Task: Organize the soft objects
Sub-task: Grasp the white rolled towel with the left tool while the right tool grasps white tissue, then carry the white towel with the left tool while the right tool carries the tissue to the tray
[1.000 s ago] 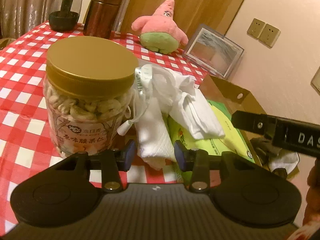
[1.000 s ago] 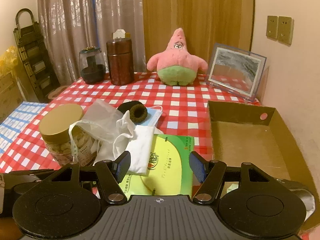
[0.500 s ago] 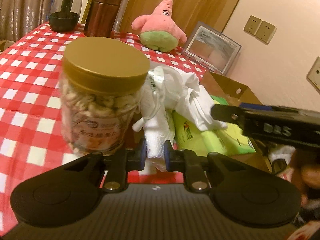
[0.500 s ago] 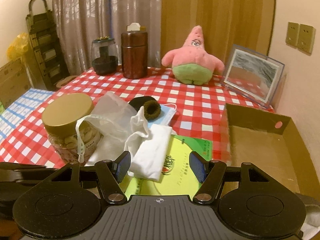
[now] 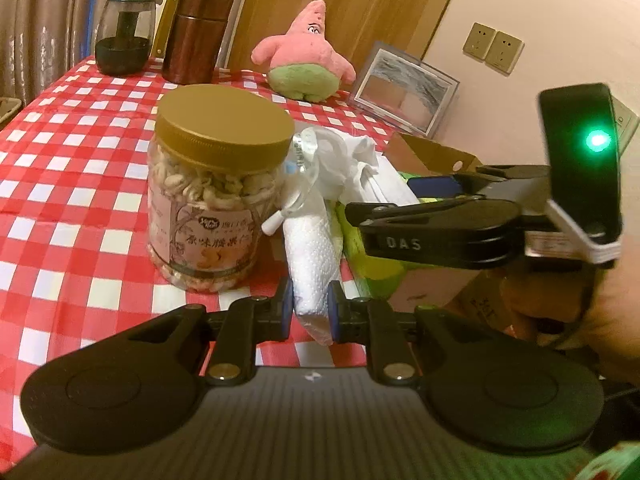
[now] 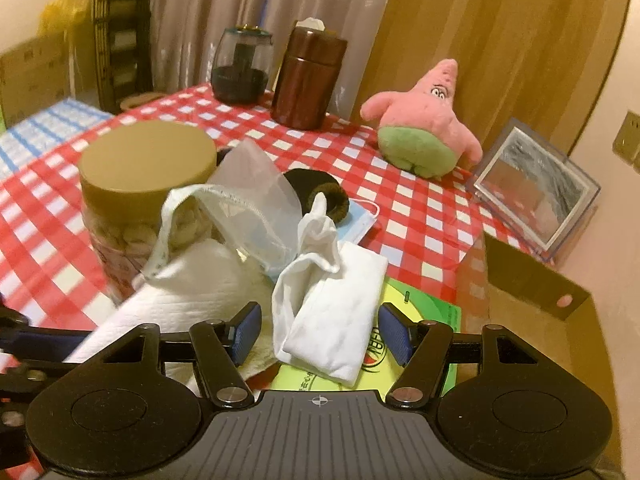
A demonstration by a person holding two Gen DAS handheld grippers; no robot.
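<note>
**Your left claw pinches the quilted white towel; your right claw stands wide over the folded white cloth**

At the far left of your left wrist view stands the clear plastic jar of pale nuts with a gold screw lid (image 5: 218,204), upright on the desk covered in a red-and-white checked cloth (image 5: 60,184). Just beside the jar's right side lies the soft pile. Your left claw (image 5: 311,312) is nearly closed, and its blue pads press both sides of the near end of a folded white paper towel with a dimpled, quilted surface (image 5: 314,256). The towel runs as a narrow band from the pads up toward the crumpled white fabric behind it. A white drawstring with a small plastic tip (image 5: 276,222) hangs against the jar.

In your right wrist view, left of centre, a translucent white mesh pouch with a stitched rim (image 6: 248,216) leans on the jar. Your right claw (image 6: 320,334) is well open, gripping nothing; between its fingers, not touched by either pad, lies a smooth folded white cloth (image 6: 336,320) with a twisted, bunched upper end. It rests partly on a green and yellow printed packet (image 6: 420,320). Behind it a dark brown hair scrunchie (image 6: 332,200) sits on a light blue face mask (image 6: 360,220). Further right sits the open brown cardboard box (image 6: 532,344).
</note>
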